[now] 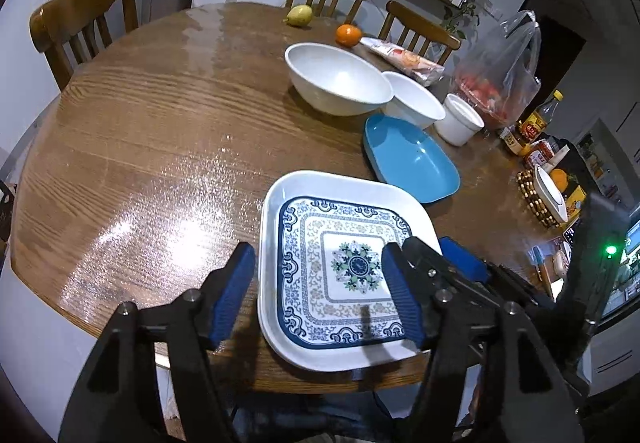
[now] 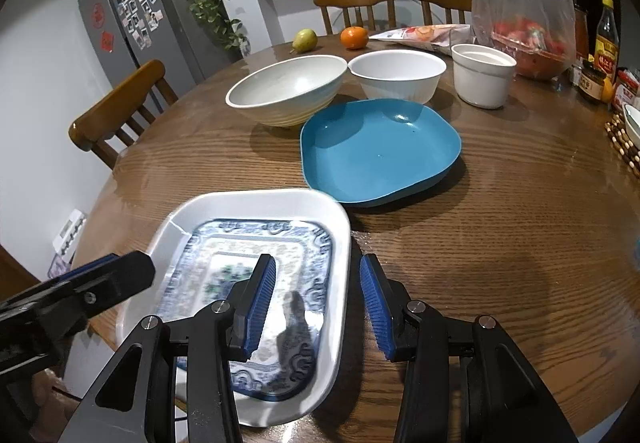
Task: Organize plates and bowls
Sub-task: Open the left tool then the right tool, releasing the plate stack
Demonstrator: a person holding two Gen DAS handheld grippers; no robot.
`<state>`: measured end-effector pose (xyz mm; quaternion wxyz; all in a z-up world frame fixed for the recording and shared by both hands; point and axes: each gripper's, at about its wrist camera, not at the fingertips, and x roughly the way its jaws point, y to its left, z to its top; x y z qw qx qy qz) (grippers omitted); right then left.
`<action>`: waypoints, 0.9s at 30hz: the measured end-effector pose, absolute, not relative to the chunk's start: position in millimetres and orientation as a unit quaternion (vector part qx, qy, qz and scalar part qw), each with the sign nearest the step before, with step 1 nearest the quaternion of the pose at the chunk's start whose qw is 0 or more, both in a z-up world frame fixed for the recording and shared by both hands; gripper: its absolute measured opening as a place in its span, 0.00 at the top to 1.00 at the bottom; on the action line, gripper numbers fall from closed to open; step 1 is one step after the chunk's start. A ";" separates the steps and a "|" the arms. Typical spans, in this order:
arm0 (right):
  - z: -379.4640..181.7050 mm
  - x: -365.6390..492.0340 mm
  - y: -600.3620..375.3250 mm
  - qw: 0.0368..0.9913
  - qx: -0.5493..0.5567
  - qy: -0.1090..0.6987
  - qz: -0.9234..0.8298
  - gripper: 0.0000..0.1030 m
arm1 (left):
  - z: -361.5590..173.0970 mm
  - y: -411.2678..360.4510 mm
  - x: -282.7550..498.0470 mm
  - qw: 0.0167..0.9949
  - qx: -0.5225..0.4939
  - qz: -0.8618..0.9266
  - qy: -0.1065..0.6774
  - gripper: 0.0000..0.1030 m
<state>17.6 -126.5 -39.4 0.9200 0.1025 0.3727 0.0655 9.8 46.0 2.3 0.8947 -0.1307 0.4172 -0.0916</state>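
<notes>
A square white plate (image 1: pixel 344 263) (image 2: pixel 256 283) with a blue floral pattern lies at the table's near edge, its front corner past the edge. My left gripper (image 1: pixel 318 249) is open, its jaws astride the plate's left rim without pressing it. My right gripper (image 2: pixel 318 259) straddles the right rim, gaps showing on both sides of it. Beyond lie a blue plate (image 1: pixel 412 159) (image 2: pixel 380 151), a large white bowl (image 1: pixel 340 83) (image 2: pixel 288 91), a smaller white bowl (image 1: pixel 416 99) (image 2: pixel 400 75) and a white cup (image 1: pixel 460 119) (image 2: pixel 484 75).
The round wooden table (image 1: pixel 160 147) also bears a pear (image 1: pixel 298 15), an orange (image 1: pixel 348 35), a snack packet (image 2: pixel 424 33) and a plastic bag of red fruit (image 2: pixel 524 11). Bottles and jars (image 2: pixel 600 59) crowd the right side. Wooden chairs (image 1: pixel 88 19) ring the table.
</notes>
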 end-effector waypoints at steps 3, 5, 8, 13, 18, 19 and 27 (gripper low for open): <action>-38.7 17.0 -126.6 0.920 0.102 0.372 0.066 0.55 | 3.6 43.3 8.9 0.896 -0.127 -0.094 0.415 0.36; -38.0 16.3 -127.2 0.920 0.103 0.372 0.065 0.55 | 3.0 41.5 8.8 0.896 -0.122 -0.093 0.417 0.36; -36.6 15.2 -128.8 0.921 0.103 0.370 0.065 0.55 | 2.6 40.7 10.1 0.895 -0.122 -0.092 0.419 0.35; -32.4 13.7 -135.3 0.922 0.110 0.366 0.064 0.55 | 5.4 37.1 10.0 0.898 -0.117 -0.090 0.415 0.35; -27.7 11.6 -143.4 0.924 0.117 0.358 0.059 0.55 | 6.0 30.9 12.0 0.898 -0.112 -0.093 0.416 0.35; -27.4 11.5 -144.2 0.924 0.117 0.358 0.059 0.55 | 6.1 29.4 12.6 0.898 -0.110 -0.094 0.415 0.35; -26.2 11.3 -148.5 0.925 0.122 0.354 0.064 0.50 | 5.9 20.8 15.1 0.900 -0.100 -0.094 0.414 0.34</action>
